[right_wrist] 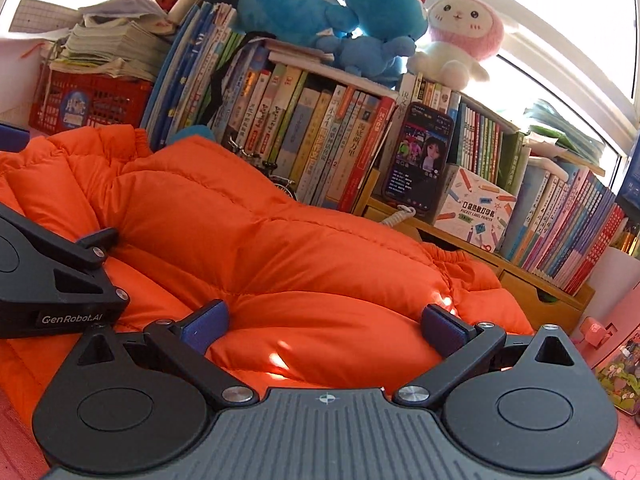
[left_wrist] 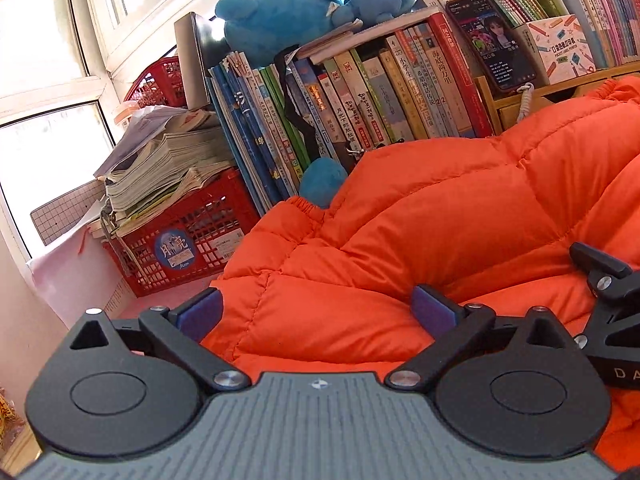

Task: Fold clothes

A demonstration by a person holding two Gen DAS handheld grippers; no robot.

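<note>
Blue pads tip the 2 fingers of the left tool (left_wrist: 316, 314), which stand spread wide apart with a puffy fold of the orange down jacket (left_wrist: 440, 216) bulging up between them, the pads not pressing it; whether they brush the cloth I cannot tell. The right tool (right_wrist: 325, 326) is likewise released, its 2 blue-padded fingers wide on either side of another quilted bulge of the same jacket, with no squeeze on it. Both tools sit low and close side by side: each shows at the edge of the other's view, resting on or just over the jacket. The jacket lies heaped on the pink surface (right_wrist: 624, 456), filling the middle of both views, with an elastic cuff turned up at its far left. Just behind it runs a row of upright books (left_wrist: 360, 104), a phone (right_wrist: 420, 162) with a lit screen propped against them, and a small white printed box (right_wrist: 476, 210) beside the phone. Blue plush toys (right_wrist: 332, 8) and a pink-and-white plush rabbit (right_wrist: 460, 28) sit on top of the books. To the left a red crate (left_wrist: 188, 236) carries a stack of papers (left_wrist: 168, 164), near a bright window.
</note>
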